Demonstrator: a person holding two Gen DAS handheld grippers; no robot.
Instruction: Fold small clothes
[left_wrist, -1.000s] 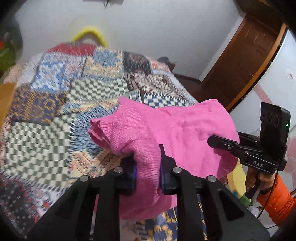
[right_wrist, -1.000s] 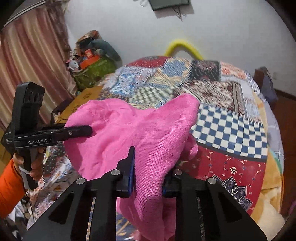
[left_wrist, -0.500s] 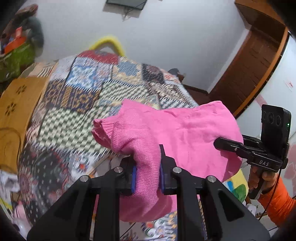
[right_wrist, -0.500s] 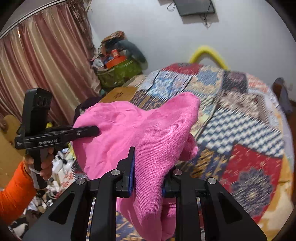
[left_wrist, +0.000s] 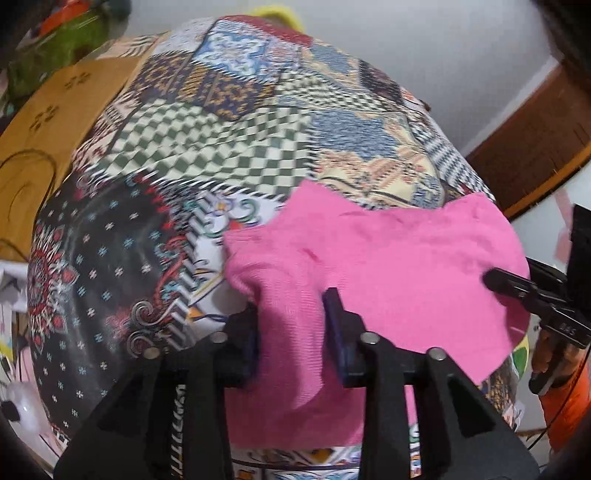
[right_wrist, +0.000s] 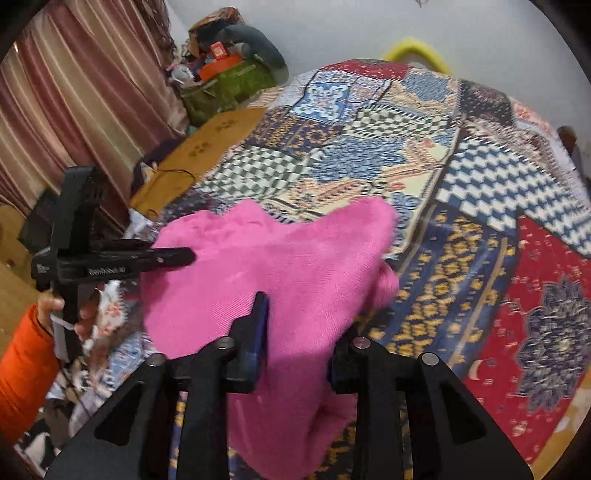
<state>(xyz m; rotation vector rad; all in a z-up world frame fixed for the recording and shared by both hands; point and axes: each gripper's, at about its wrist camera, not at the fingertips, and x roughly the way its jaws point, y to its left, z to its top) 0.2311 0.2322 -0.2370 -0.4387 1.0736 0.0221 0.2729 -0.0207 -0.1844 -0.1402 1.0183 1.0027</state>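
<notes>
A pink knit garment (left_wrist: 406, 266) is stretched between both grippers, low over the near edge of the patchwork quilt (left_wrist: 221, 140) on the bed. My left gripper (left_wrist: 291, 306) has its jaws opening, with a bunched fold of the pink cloth still lying between the pads. The jaws of my right gripper (right_wrist: 299, 314) are opening too; the pink garment (right_wrist: 277, 258) drapes between them and hides the right fingertip. Each wrist view shows the other tool at the far corner of the cloth: the right gripper (left_wrist: 517, 284) and the left gripper (right_wrist: 162, 258).
Quilt (right_wrist: 480, 184) covers the whole bed. A brown flat board (left_wrist: 55, 110) and a green bag (right_wrist: 229, 85) of clutter lie past the bed's left side, by a striped curtain (right_wrist: 74, 92). A wooden door (left_wrist: 535, 140) stands to the right. An orange sleeve (right_wrist: 22, 369) holds the left tool.
Both grippers came down and swung toward the bed with the pink garment, which now sits low over the quilt. Both pairs of jaws stand wider around the cloth than before.
</notes>
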